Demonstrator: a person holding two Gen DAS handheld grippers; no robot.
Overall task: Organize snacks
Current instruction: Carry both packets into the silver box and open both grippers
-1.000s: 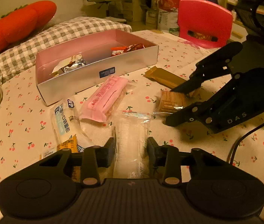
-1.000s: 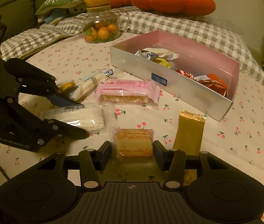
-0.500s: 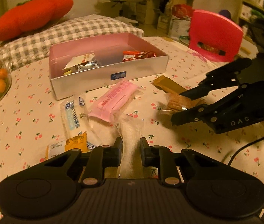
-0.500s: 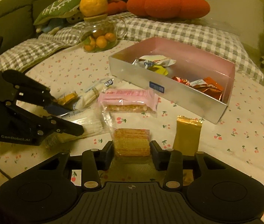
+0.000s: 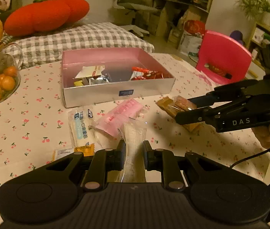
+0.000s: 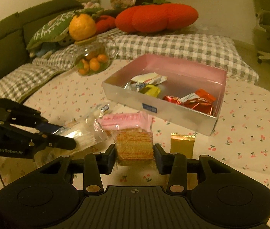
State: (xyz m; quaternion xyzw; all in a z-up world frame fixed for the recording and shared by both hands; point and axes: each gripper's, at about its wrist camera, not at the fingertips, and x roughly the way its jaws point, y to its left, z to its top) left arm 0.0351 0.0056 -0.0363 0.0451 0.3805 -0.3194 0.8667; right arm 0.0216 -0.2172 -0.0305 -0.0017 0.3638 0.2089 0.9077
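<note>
Pink box (image 5: pixel 116 93), one; two held snacks

Clear-wrapped pale snack (image 5: pixel 134 133) and brown cracker pack (image 6: pixel 134 145), each pinched, lifted off cloth. Pink-lined box (image 5: pixel 116 93) behind, wrappers inside.

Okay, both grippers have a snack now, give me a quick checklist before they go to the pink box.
1. Left gripper shut on the clear packet: ok.
2. Right gripper shut on the cracker pack: ok.
3. Both packs clear of the tablecloth: cannot tell.
4. Pink box open, with bare floor between the snacks inside: ok.
5. Pink wafer pack lies between the grippers and the box; the clear packet overlaps it in view, contact: cannot tell.
6. Gold bar still on the cloth, not yet sorted: not ok.
</note>
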